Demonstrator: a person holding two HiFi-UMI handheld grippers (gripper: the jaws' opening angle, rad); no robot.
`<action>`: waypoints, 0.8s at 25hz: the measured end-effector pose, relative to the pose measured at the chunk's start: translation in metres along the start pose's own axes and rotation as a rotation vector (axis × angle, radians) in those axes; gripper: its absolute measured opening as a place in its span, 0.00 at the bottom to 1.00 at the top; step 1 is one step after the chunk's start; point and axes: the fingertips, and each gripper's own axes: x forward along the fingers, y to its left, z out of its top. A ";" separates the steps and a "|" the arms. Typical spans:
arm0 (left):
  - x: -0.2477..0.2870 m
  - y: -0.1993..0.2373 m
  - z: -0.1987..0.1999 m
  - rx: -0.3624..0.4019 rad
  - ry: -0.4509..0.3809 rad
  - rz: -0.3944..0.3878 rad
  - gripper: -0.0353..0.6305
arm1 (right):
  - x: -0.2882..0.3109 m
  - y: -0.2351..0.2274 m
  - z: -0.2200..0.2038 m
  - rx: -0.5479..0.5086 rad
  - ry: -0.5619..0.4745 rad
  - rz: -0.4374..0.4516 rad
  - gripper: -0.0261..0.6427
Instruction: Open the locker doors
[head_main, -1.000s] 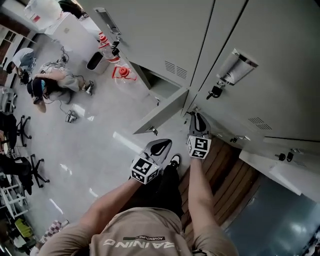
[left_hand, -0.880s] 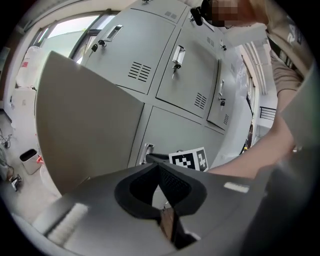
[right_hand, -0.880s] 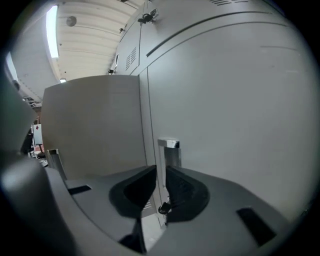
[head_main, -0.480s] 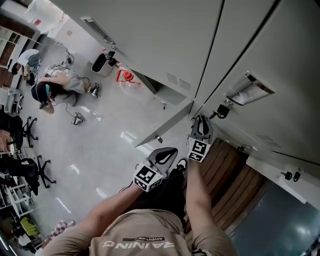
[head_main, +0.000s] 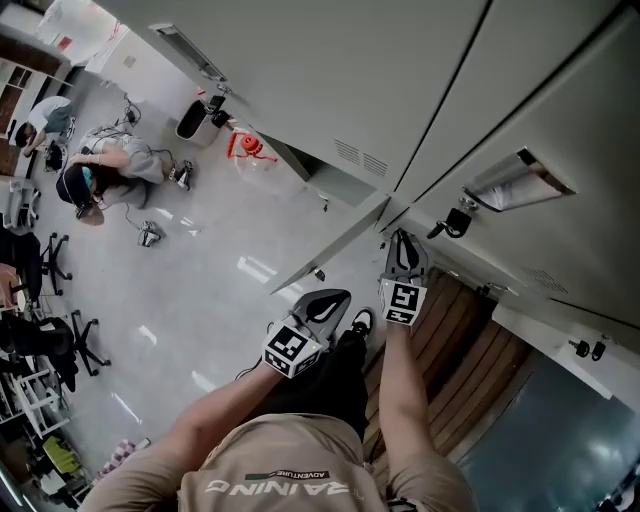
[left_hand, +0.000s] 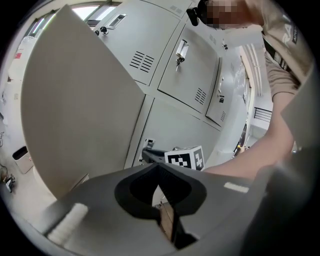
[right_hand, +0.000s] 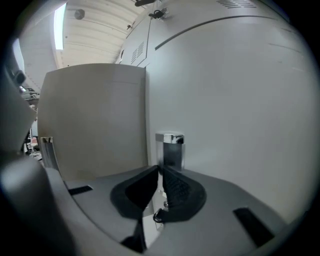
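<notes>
A bank of grey lockers (head_main: 330, 70) fills the top of the head view. One lower door (head_main: 340, 238) stands swung open; it shows as a broad panel (left_hand: 75, 100) in the left gripper view and as a panel (right_hand: 95, 120) in the right gripper view. My right gripper (head_main: 402, 240) is at the neighbouring closed door (right_hand: 235, 100). This gripper (right_hand: 161, 169) has its jaws closed at the lower end of a chrome handle (right_hand: 170, 146), and a small key ring (right_hand: 158, 215) hangs below. My left gripper (head_main: 330, 300) hangs shut and empty beside the open door; its tips (left_hand: 159, 169) meet.
An upper locker's latch with a key (head_main: 458, 221) sits just right of my right gripper. Wooden slats (head_main: 460, 345) lie under the lockers. People (head_main: 100, 165) crouch on the floor at far left, near office chairs (head_main: 40, 262) and a red object (head_main: 246, 146).
The head camera has shifted, sliding the lockers across the view. My right gripper stays at the lower locker's handle and the left has hardly moved.
</notes>
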 end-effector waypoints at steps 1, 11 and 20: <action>-0.001 -0.001 0.000 0.000 -0.003 -0.003 0.06 | -0.006 0.003 -0.004 0.002 0.012 0.013 0.08; -0.026 -0.016 -0.002 0.012 -0.027 -0.034 0.06 | -0.094 0.044 -0.028 0.012 0.052 0.110 0.08; -0.068 -0.047 -0.037 0.039 -0.007 -0.073 0.06 | -0.213 0.049 -0.067 0.014 0.088 0.001 0.06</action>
